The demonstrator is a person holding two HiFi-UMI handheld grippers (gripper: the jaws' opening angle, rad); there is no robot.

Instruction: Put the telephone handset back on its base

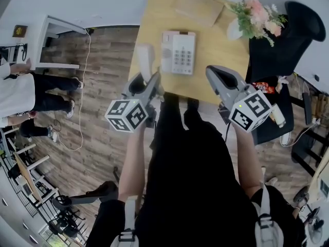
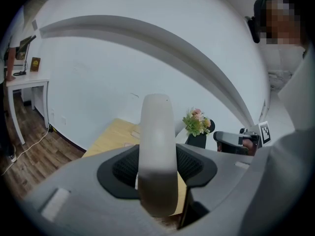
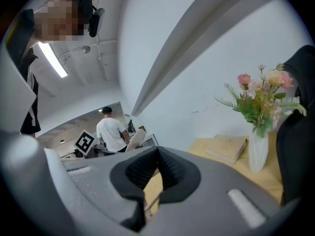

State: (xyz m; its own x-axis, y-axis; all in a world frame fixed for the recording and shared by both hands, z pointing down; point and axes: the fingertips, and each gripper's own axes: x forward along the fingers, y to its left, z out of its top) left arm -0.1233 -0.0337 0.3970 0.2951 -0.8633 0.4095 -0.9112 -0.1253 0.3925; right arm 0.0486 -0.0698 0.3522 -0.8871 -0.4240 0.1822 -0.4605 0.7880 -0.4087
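handset (image 2: 156,151) clamped in left gripper (image 1: 150,81), base (image 1: 178,52) seen only from the head view, right gripper (image 3: 155,176) clenched empty.

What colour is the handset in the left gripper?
The handset is white, clearest in the left gripper view.

The left gripper (image 2: 156,180) squeezes the white handset (image 2: 157,132), which stands straight up. Far behind are a yellow table (image 2: 110,136), pink flowers (image 2: 197,122) and a white wall (image 2: 98,73).
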